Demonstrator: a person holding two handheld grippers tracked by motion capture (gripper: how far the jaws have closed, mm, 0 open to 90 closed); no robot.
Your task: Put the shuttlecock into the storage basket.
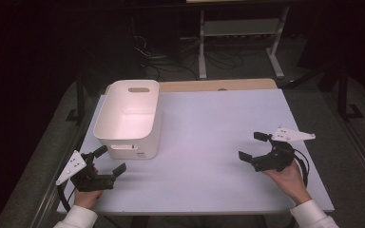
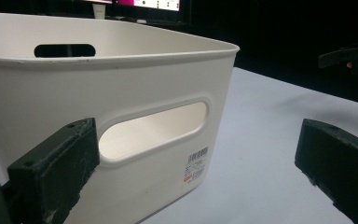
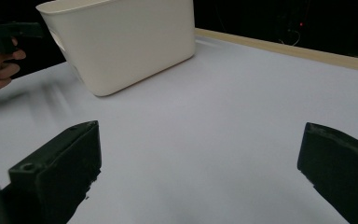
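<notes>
A white plastic bin (image 1: 129, 118) with handle slots stands on the left part of the table, and nothing shows inside it. My left gripper (image 1: 110, 160) is held just in front of the bin's near wall, open and holding nothing. In the left gripper view the bin (image 2: 121, 93) looms close, with its handle slot and a barcode label (image 2: 196, 167) facing me. My right gripper (image 1: 253, 146) hovers open over the right side of the table, pointing left. From the right gripper view, the bin (image 3: 121, 42) stands at the far left.
The table (image 1: 209, 123) has a pale lavender top with a wooden strip (image 1: 218, 85) along its far edge. Metal shelf legs and cables (image 1: 237, 52) lie on the dark floor beyond. The other hand (image 3: 0, 65) appears at the left of the right gripper view.
</notes>
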